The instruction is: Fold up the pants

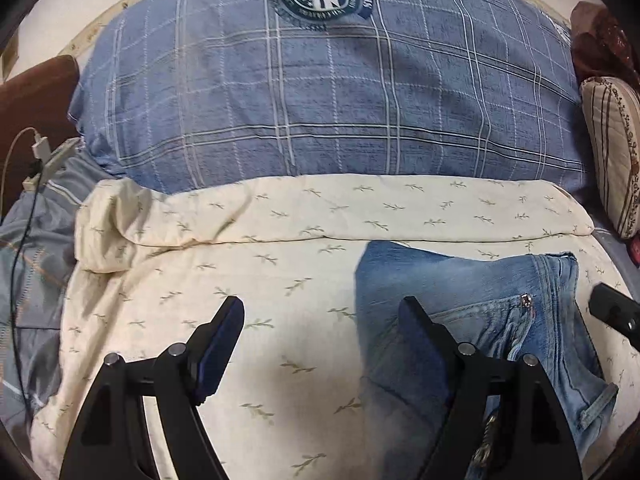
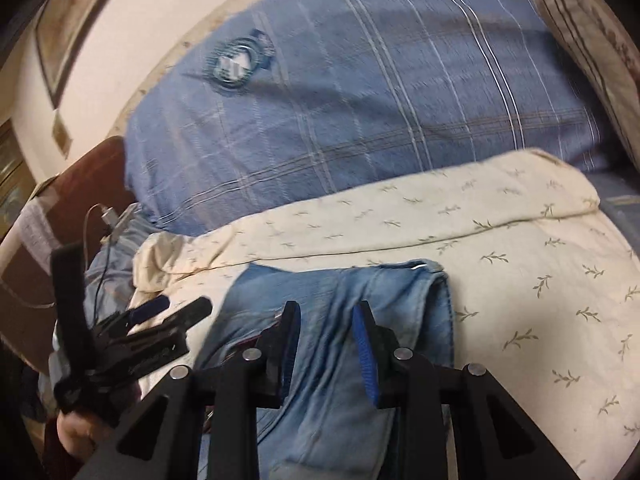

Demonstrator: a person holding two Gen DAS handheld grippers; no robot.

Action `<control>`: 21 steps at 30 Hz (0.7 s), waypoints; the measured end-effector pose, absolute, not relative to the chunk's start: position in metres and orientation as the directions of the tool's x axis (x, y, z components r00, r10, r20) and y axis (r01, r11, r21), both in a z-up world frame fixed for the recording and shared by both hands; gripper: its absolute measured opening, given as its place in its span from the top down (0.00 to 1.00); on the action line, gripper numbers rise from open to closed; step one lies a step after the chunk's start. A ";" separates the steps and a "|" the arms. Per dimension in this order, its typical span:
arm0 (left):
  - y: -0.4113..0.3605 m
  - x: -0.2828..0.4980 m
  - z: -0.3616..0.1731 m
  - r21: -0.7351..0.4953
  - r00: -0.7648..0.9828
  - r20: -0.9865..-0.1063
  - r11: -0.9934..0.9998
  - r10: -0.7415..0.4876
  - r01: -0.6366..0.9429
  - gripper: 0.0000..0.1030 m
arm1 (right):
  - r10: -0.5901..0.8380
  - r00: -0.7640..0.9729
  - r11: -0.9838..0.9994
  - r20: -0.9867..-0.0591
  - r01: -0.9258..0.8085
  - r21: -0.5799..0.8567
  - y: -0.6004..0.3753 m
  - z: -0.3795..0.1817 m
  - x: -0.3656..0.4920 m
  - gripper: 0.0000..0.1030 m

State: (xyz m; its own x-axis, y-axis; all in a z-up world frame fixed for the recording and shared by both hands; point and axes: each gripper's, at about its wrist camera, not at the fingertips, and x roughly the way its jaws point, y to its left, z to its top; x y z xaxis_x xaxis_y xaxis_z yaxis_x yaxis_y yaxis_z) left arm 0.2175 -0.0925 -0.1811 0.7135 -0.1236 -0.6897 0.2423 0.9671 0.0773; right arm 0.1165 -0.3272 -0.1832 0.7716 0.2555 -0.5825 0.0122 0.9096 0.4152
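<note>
Cream leaf-print bedding (image 1: 248, 280) is spread below a blue plaid pillow (image 1: 320, 92). Jeans (image 1: 472, 300) are laid on it. Left claw (image 1: 322, 312) is held wide, empty; right claw (image 2: 326, 312) is held partly open above the jeans.

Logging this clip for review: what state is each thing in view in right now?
Jeans: folded over, lying on the cream sheet.
Left gripper: open, holding nothing.
Right gripper: open, above the jeans.
Cream sheet: spread, top edge folded back.
Blue plaid pillow: propped behind the sheet.
Charger cable: plugged into a white adapter.
</note>
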 end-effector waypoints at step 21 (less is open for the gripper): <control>-0.071 0.168 -0.192 0.150 0.660 -0.747 0.950 -0.072 0.274 0.22 | 0.220 0.695 0.946 -0.684 0.018 0.323 -0.292 -0.197 0.063 0.70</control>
